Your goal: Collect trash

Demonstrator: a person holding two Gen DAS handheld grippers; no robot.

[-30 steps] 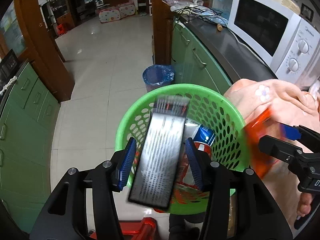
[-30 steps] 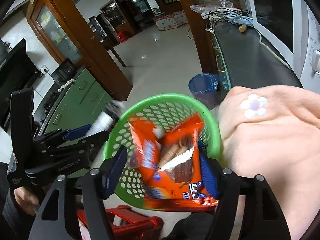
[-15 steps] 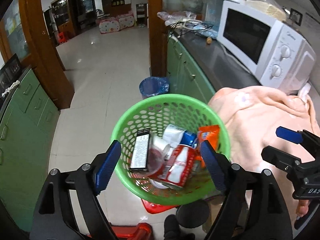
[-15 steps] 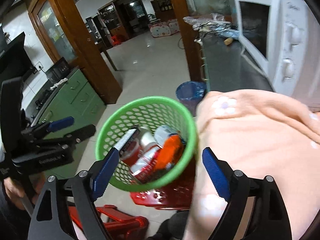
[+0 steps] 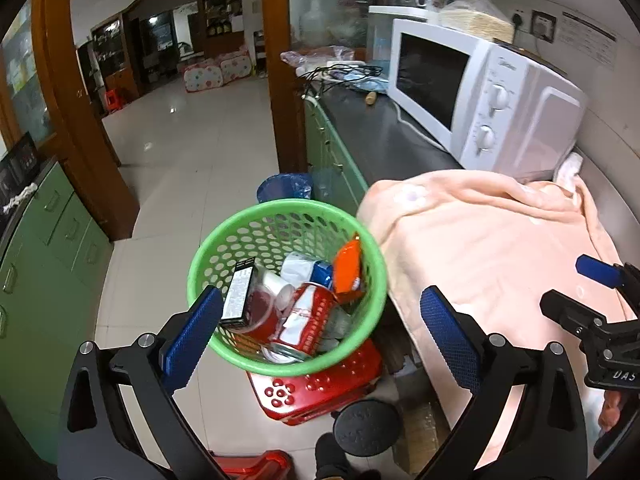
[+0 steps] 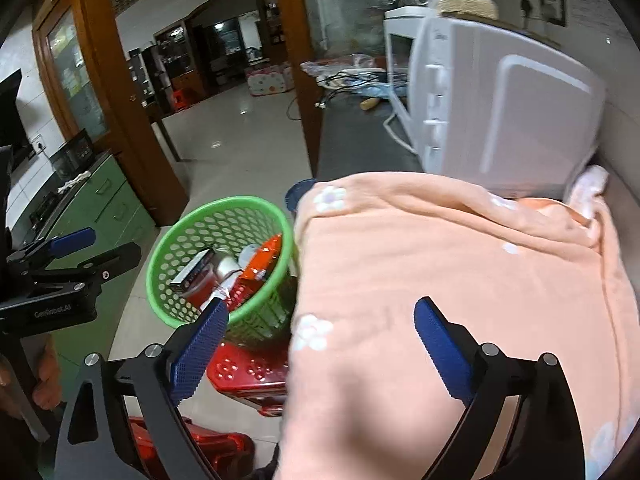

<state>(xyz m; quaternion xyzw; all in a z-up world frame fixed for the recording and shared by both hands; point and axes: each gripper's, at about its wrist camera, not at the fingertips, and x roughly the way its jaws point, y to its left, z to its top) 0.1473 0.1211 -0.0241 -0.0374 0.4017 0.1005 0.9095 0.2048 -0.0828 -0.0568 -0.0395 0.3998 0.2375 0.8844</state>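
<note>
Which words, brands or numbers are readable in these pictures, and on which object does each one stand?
"GenRobot.AI": on the body of the left gripper, seen from the right wrist.
"DAS", cut off: on the right gripper, seen from the left wrist.
Microwave brand: too blurred.
Black box print and red can label in the green basket: too small.
Wall notice: unreadable.

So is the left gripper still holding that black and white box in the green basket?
Apart. The left wrist view shows the left gripper wide open and empty, while the box lies inside the green basket.
</note>
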